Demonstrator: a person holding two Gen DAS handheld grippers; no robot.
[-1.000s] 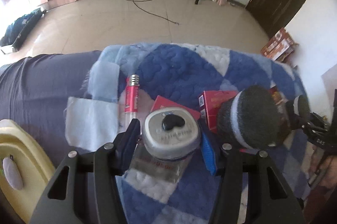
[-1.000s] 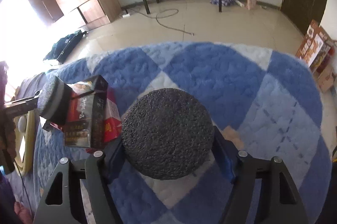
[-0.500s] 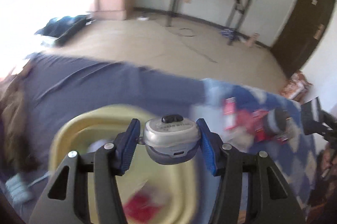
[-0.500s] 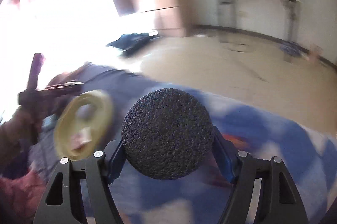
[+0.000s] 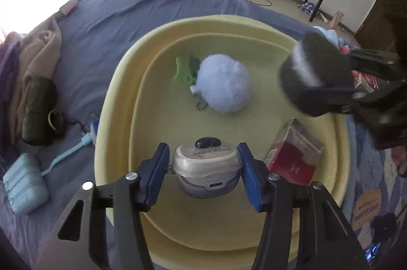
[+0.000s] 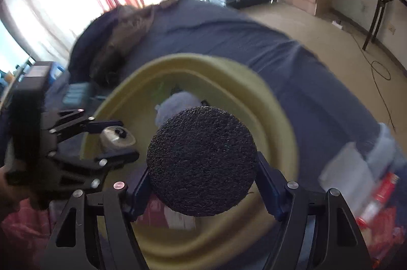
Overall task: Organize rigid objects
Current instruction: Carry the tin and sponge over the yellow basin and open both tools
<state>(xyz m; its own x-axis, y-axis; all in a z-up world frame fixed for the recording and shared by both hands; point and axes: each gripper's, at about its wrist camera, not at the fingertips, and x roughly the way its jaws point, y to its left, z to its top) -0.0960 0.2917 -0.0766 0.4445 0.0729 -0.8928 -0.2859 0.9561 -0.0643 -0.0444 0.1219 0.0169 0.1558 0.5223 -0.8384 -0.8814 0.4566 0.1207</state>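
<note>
**Two things ready to drop into the yellow tub**

The left tongs [image 5: 204, 172] are squeezed on a small round case [image 5: 206, 168] with a clear lid and a black button on top. In the left view it hangs low in the middle of the frame, over the near side of the yellow tub [image 5: 119, 92]. The right tongs [image 6: 202, 190] are squeezed on a dark round sponge [image 6: 201, 164]. In the left view that sponge [image 5: 309, 71] shows at the upper right, over the tub's far right edge.

To do this step well, I think each hand should go low into the tub before it lets go. Then the things will not bounce out. The case should go on a bare yellow spot, not on top of the red box. The sponge should come a bit more to the middle first, since it is near the rim. The two tongs are close, so one hand could let go first to avoid a bump.

The tub sits on a bed with a dark blue sheet [image 5: 106, 23]. In it are three things:
- a fluffy pale blue ball [image 5: 223, 84] with a little chain, in the middle
- a green clip [image 5: 184, 69], touching the ball's left side
- a red and silver box [image 5: 295, 153], leaning at the lower right
</note>
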